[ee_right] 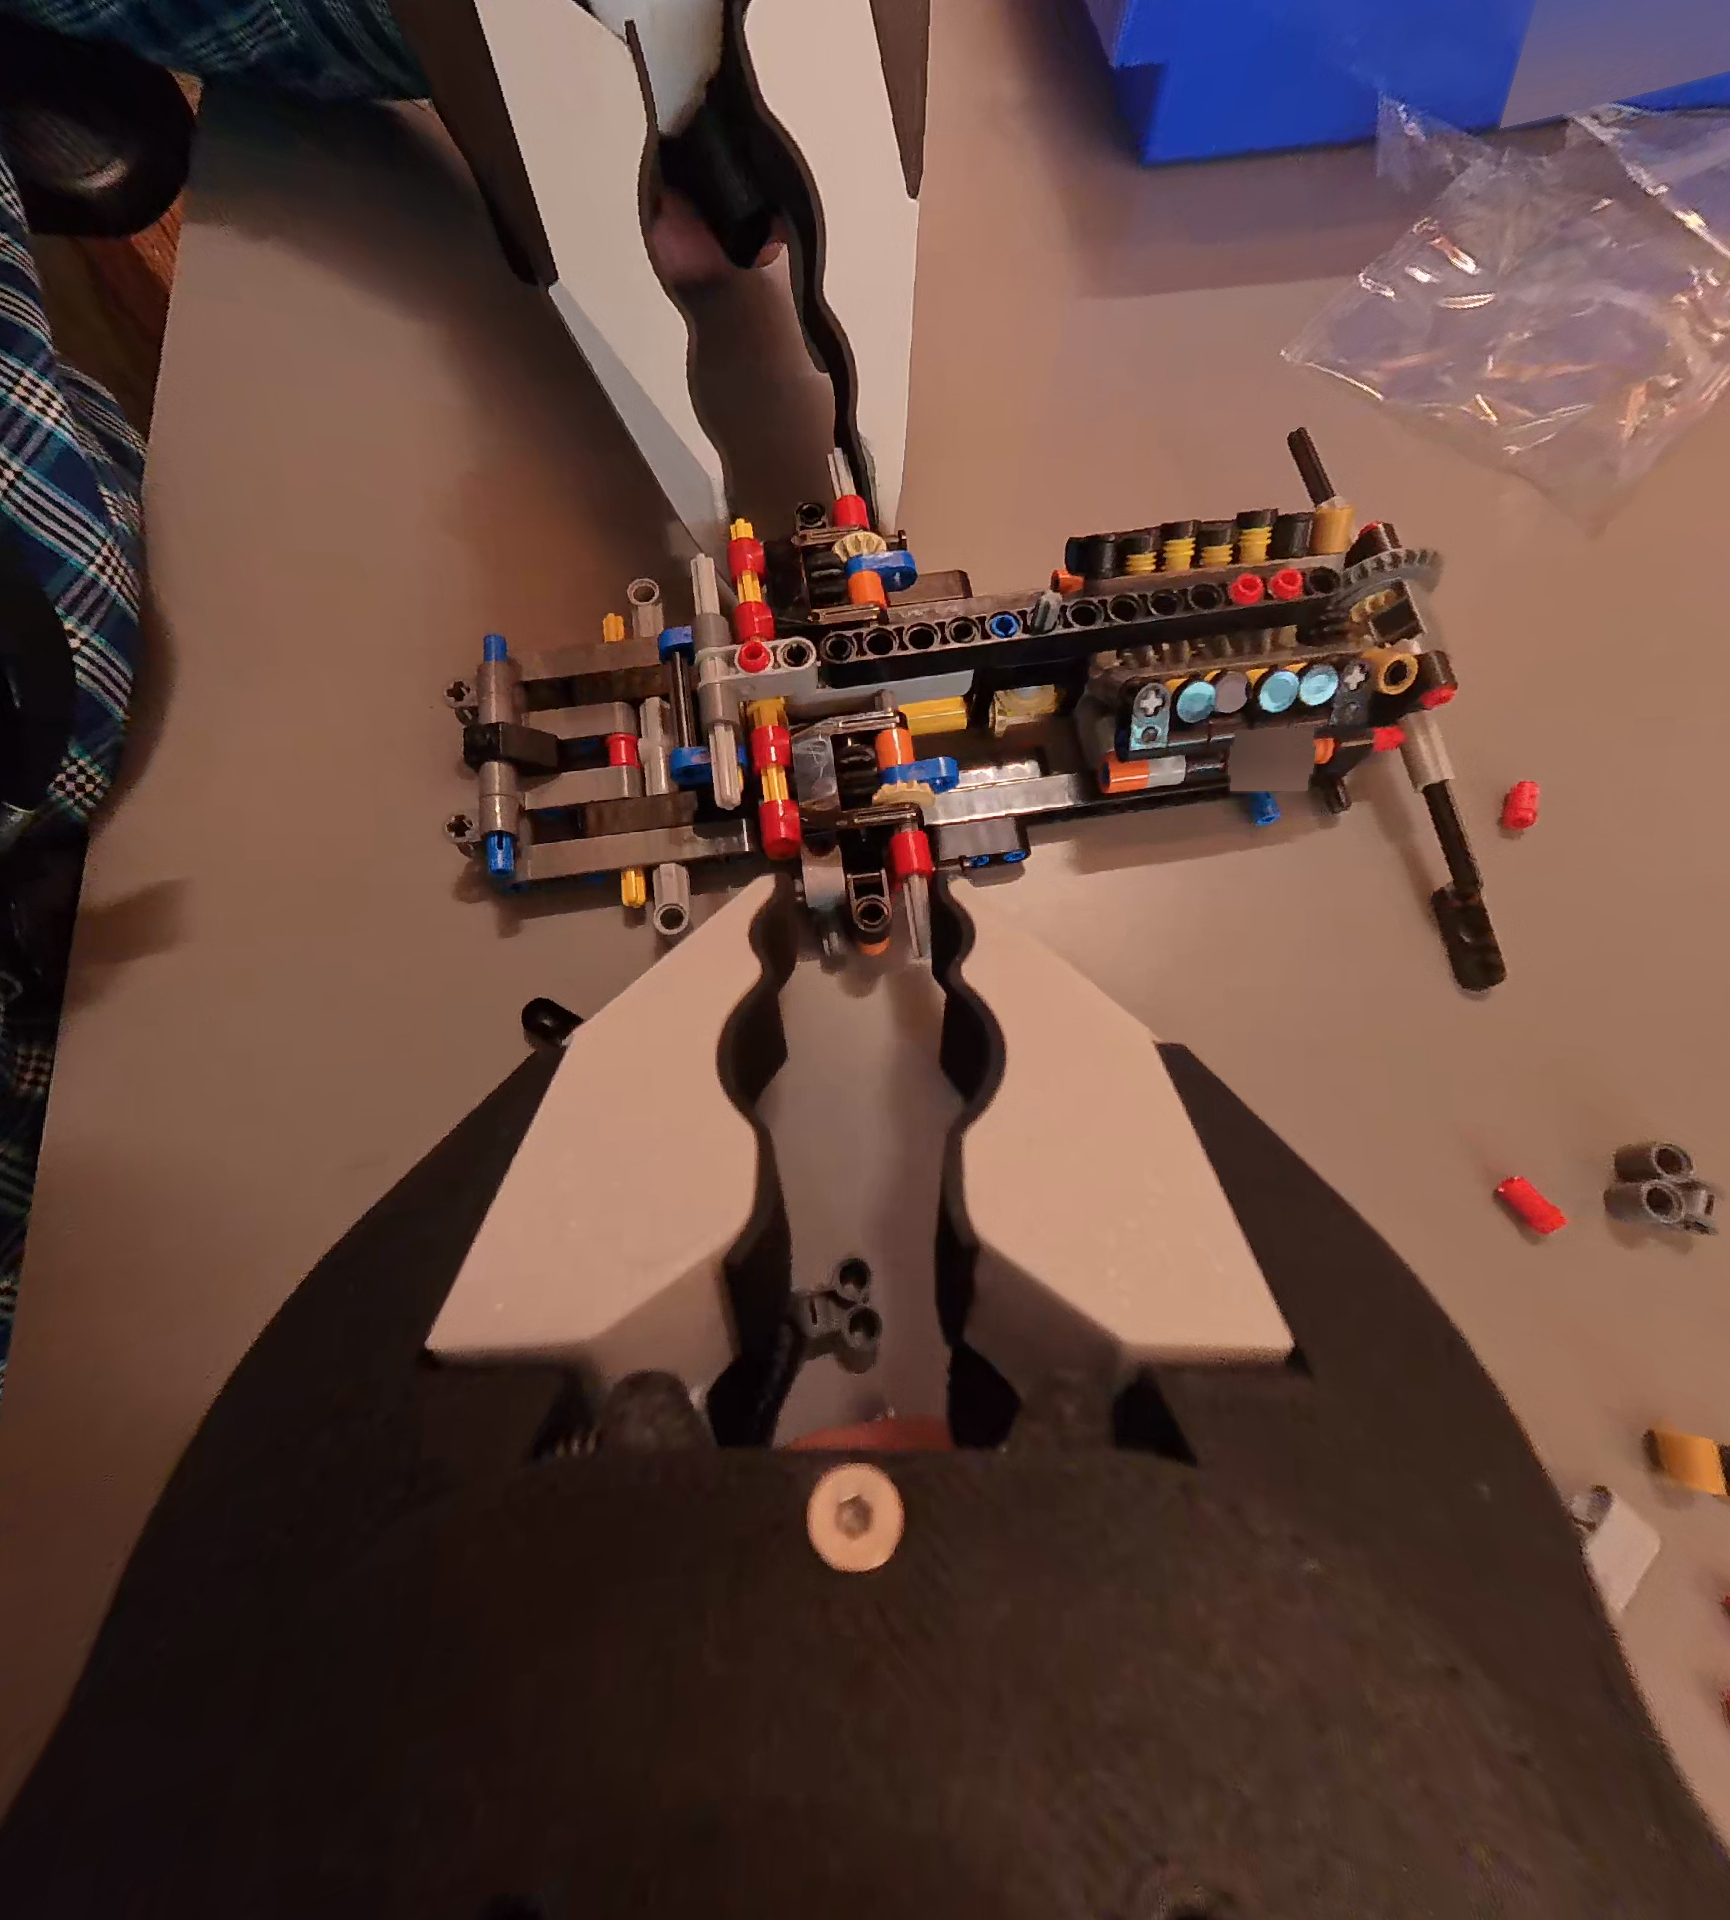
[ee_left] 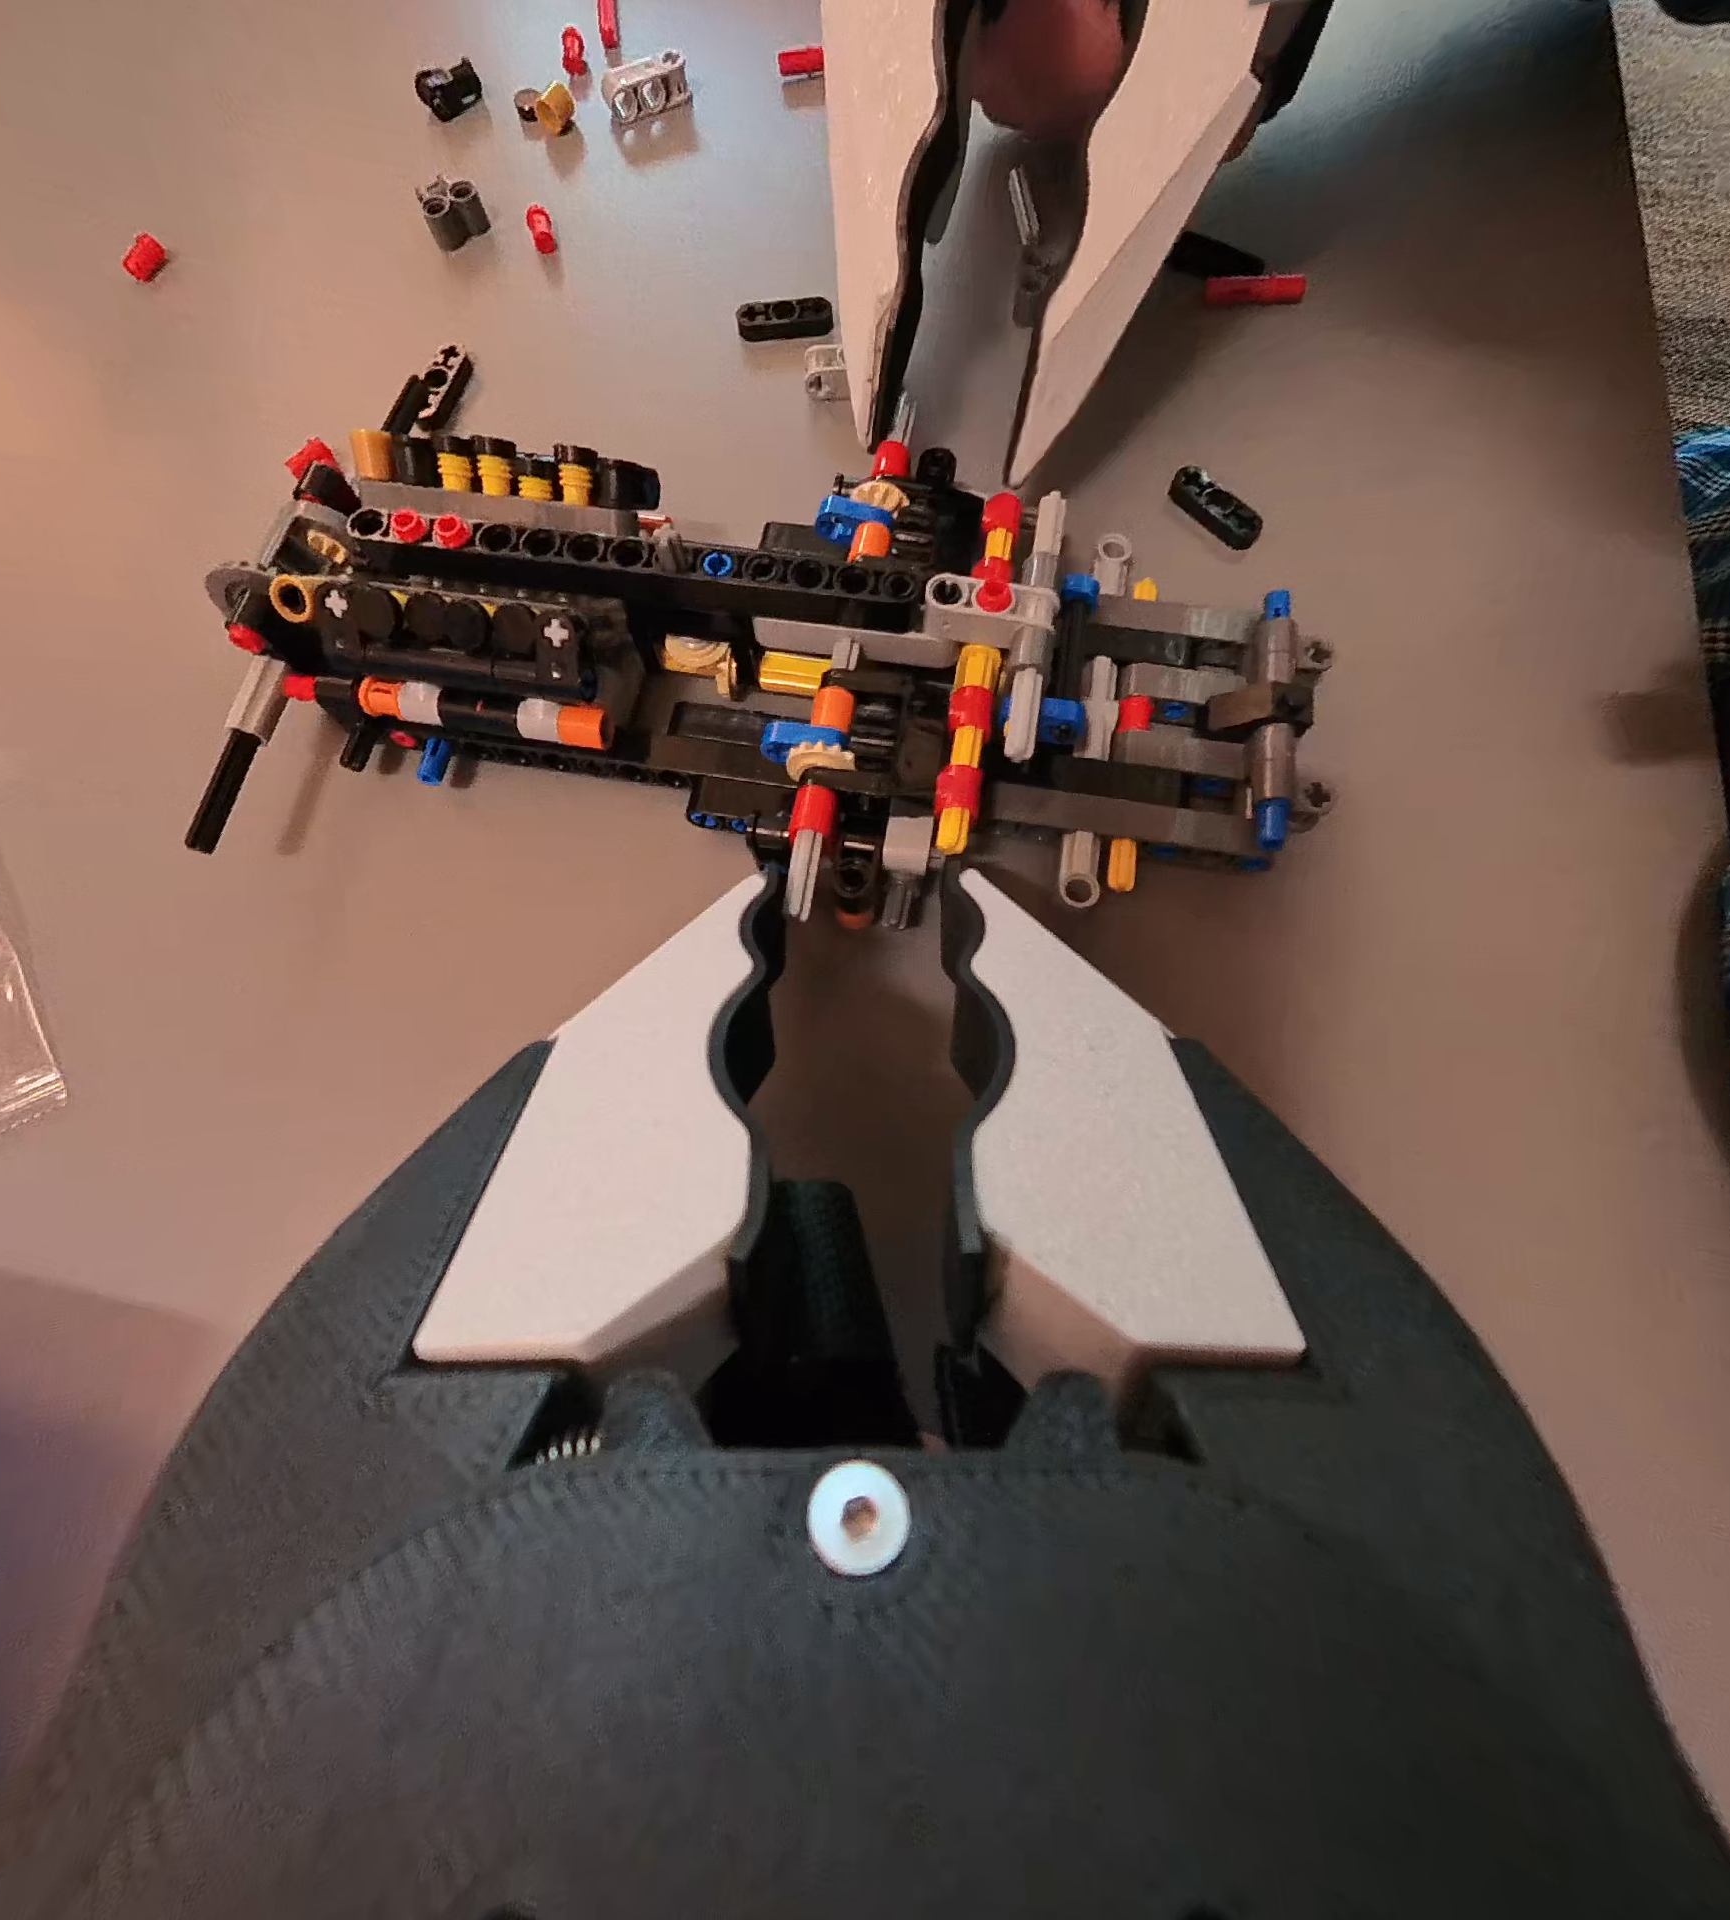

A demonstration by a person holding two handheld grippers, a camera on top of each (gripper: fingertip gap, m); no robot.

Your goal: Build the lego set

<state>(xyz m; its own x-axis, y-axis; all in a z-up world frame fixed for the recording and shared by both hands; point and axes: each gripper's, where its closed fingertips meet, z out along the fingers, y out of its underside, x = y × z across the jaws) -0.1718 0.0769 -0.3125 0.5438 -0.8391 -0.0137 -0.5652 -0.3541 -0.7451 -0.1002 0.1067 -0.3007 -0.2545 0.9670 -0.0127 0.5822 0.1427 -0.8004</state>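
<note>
We've got the half-built lego chassis flat on the table, left gripper and right gripper each parted around opposite stub axles, and any uneven squeeze could skew it.

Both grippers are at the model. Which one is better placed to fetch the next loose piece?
Right. The loose pieces lie on the right gripper's side of the model: a dark grey connector shows between its jaws, with red pins nearby. The left gripper faces them across the model.
</note>
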